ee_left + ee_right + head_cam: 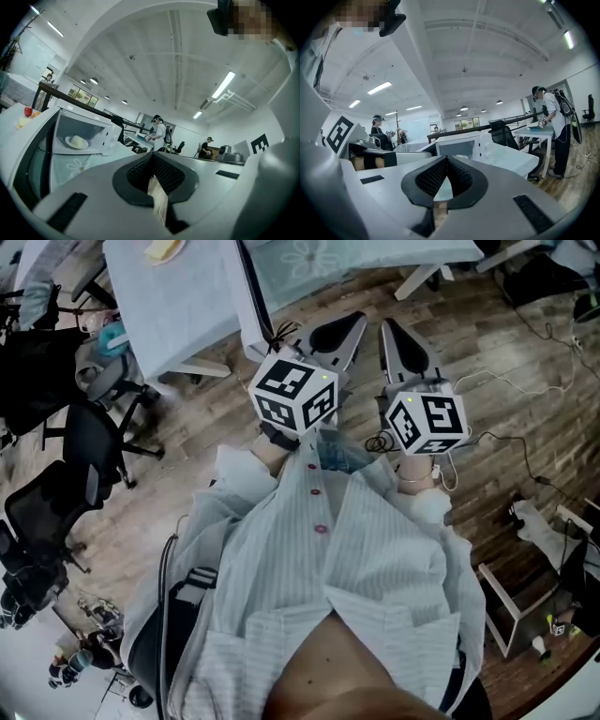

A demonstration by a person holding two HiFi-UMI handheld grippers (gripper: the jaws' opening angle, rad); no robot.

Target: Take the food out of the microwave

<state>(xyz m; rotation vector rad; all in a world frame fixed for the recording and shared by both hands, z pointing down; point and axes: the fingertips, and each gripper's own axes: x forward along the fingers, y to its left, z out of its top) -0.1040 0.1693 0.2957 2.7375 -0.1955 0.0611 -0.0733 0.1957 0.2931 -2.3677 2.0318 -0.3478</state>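
While the person holds both tools side by side at chest height, the left gripper [345,332] and the right gripper [399,339] each have their jaws pressed together on nothing. The pale food [78,141] lies on a plate inside the open microwave [107,136]. The microwave sits back from the near edge of the cloth-covered desk [89,165], with bare cloth before it and open wooden floor [217,411] short of that edge.

Wooden plank floor [211,418], smooth white microwave [93,129].

Brown wooden plank floor [525,399]. Black office chairs [89,451] at left, beside a surface [187,296] with pale cloth. White ceiling [154,61] above, lit by long strip lights [223,84] and round lamps [93,80]. Bright windows [468,123] at far end.
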